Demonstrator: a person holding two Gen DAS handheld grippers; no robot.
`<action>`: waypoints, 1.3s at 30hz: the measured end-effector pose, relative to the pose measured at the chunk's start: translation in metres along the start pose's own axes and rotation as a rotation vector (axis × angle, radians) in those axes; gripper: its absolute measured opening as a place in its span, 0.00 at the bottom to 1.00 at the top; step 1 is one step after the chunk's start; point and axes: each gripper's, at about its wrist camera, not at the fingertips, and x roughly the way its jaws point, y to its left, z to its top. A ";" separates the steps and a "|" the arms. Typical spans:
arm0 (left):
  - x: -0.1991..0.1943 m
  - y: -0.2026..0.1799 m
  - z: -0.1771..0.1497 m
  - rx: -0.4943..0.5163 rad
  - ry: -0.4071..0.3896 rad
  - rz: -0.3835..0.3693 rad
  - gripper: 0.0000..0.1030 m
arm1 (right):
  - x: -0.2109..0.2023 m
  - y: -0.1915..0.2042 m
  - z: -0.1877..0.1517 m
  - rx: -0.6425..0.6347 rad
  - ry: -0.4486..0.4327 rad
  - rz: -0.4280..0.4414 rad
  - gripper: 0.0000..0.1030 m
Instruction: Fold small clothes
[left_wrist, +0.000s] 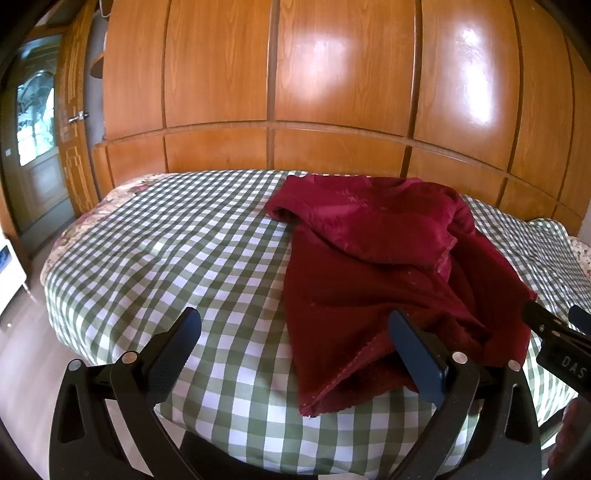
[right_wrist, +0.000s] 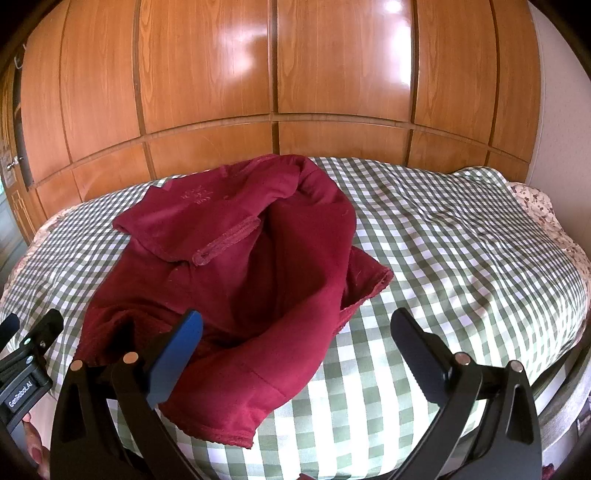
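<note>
One garment lies on the bed, and two tools hover at its near edge, one in each of the person's hands.

The dark red garment (left_wrist: 373, 258) is a small, soft top in deep maroon. It lies crumpled rather than flat on the green-and-white checked bedcover (left_wrist: 166, 251), slightly toward the wardrobe side and running down to the bed's near edge. Faint embroidery shows on the upper panel near the far end. From the right wrist view the garment (right_wrist: 258, 266) shows a stitched seam strip across its middle, a rolled fold standing up at the far end, and a hemmed lower edge hanging near the front of the bed. A floral sheet peeks out at the corners of the checked cover.

The left tool (left_wrist: 295, 354) stands wide open. Its right finger, faced with a blue pad, lies over the garment's near edge, though contact cannot be confirmed; its left finger is above bare checked cover. Nothing is gripped.

The right tool (right_wrist: 295, 350) is likewise spread wide. Its blue-padded left finger overlaps the cloth, while the other finger sits over the bedcover, apart from the fabric. It holds nothing.

Behind the bed runs a glossy wooden wardrobe (left_wrist: 332, 74).
</note>
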 end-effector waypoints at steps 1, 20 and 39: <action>0.000 0.000 -0.001 0.000 -0.001 -0.001 0.97 | 0.000 0.000 0.000 0.000 -0.001 -0.001 0.98; 0.000 -0.005 0.003 -0.002 0.013 -0.014 0.97 | 0.001 -0.005 0.004 0.022 -0.003 -0.004 0.98; 0.038 0.023 -0.005 -0.126 0.148 -0.248 0.97 | 0.023 -0.037 0.005 0.099 0.071 0.185 0.98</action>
